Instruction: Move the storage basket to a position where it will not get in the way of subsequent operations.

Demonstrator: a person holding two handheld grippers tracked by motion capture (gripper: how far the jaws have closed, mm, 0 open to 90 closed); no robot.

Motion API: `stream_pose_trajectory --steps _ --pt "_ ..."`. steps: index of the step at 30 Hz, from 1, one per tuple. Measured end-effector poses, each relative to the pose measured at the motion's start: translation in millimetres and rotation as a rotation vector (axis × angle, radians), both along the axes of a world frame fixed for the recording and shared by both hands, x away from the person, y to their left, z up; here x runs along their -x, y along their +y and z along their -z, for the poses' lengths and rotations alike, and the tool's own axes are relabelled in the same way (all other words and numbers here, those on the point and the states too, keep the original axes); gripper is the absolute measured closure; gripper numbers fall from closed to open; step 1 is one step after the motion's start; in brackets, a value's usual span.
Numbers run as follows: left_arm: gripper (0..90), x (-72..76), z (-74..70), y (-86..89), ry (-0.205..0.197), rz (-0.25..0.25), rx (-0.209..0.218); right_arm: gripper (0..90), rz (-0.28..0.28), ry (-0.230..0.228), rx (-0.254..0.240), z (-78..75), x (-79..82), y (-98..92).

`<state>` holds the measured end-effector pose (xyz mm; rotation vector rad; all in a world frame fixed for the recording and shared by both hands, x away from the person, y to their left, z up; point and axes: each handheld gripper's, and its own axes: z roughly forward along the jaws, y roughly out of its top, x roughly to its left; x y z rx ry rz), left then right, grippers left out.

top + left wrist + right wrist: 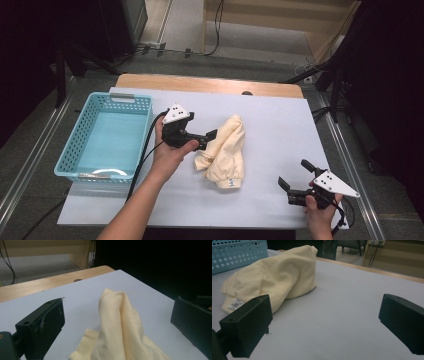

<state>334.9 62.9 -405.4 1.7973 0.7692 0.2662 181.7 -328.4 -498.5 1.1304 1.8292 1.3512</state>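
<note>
A crumpled cream garment (223, 151) lies bunched on the white table cover (280, 120), a little to the right of the blue basket (80, 134), which stands empty at the left side of the table. The left gripper (210, 138) sits between the basket and the garment, its tips right at the cloth's left edge; in the left gripper view its jaws stand wide apart with the cream fabric (120, 325) rising between them, and nothing is clamped yet. The right gripper (292, 177) rests well to the right of the garment, nearer the person's side of the table, also spread wide and empty; its own view looks across bare cover toward the garment (274, 275), whose small white label (235, 303) faces it, with the basket wall (237, 252) behind. Judging from this layout, the work in hand is gathering the garment, most likely to move it into the basket, and the step under way is the left claw's approach to a grasp. The next move calls for pushing the left jaws a bit further over a thick fold and closing firmly, since a shallow pinch on loose knit could slip. The right gripper may need to come in toward the garment's labelled end to support the trailing part so it does not drag across the cover on the way to the basket.
</note>
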Motion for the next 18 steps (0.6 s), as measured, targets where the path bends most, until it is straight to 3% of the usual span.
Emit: stream_pose_trajectory --steps 18 --pt "0.0 -4.2 -6.9 32.6 0.001 -0.076 -0.01 0.0 0.004 -0.001 -0.003 -0.6 0.9 -1.8"
